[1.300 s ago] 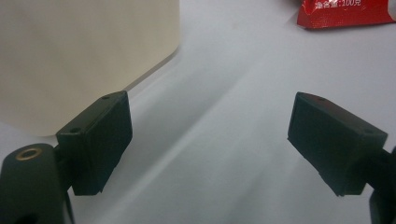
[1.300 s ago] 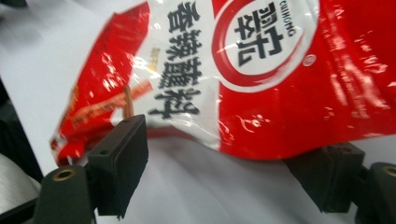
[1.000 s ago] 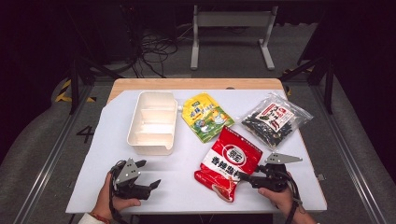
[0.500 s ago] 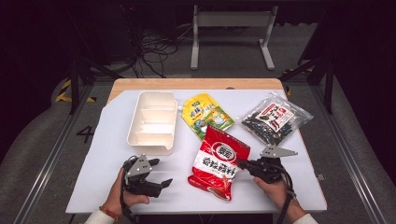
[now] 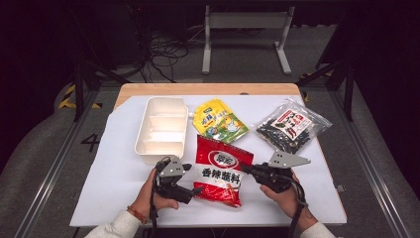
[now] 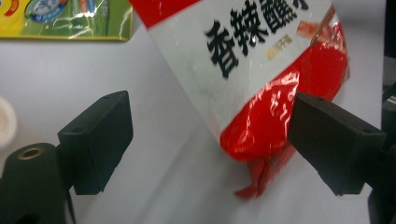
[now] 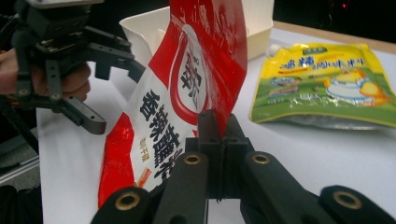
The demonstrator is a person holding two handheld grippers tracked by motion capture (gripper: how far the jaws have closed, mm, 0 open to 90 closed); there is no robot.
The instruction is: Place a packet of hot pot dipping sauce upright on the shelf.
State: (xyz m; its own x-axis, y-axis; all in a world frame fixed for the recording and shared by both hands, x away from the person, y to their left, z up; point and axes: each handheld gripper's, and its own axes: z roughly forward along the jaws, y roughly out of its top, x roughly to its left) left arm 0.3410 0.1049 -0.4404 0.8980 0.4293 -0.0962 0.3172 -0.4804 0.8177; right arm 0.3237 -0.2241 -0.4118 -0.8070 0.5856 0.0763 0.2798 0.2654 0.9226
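My right tool (image 7: 215, 122) cam shows it clamped on red snack bag (image 7: 187, 93); left tool (image 6: 210, 140) apart, moved closer vs 1s ago.

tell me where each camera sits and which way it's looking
High view: fixed above the person's side, looking forward and down on the table; both hands, the left gripper and the right gripper enter from the bottom.
Left gripper view: rides the left gripper, looking between its open jaws at the red bag.
Right gripper view: rides the right gripper, looking across the table along jaws shut on the red bag's edge; the left gripper shows farther off.
Shared: all three show the red bag and the yellow pouch.
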